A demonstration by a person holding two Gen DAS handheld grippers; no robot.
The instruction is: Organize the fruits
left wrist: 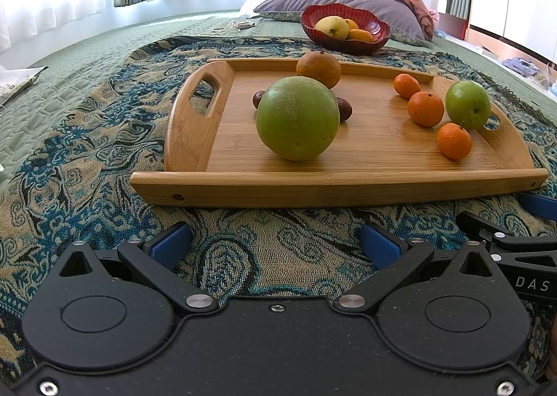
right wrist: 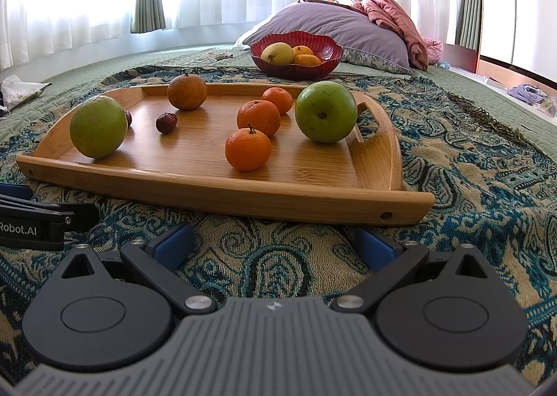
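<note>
Resting low on the patterned throw, the left gripper (left wrist: 275,242) and right gripper (right wrist: 275,246) are shown with jaws spread wide and empty. Ahead of both, fruit is scattered on the bamboo tray (right wrist: 222,197). The nearest mandarin (right wrist: 248,149), judged light, round and roll-prone, is best pinched across its widest part for transfer to the red bowl (right wrist: 296,68).

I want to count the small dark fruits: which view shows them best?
The right wrist view: one dark fruit sits in the open, another peeks from behind the big green fruit. In the left wrist view that fruit half hides both.
</note>
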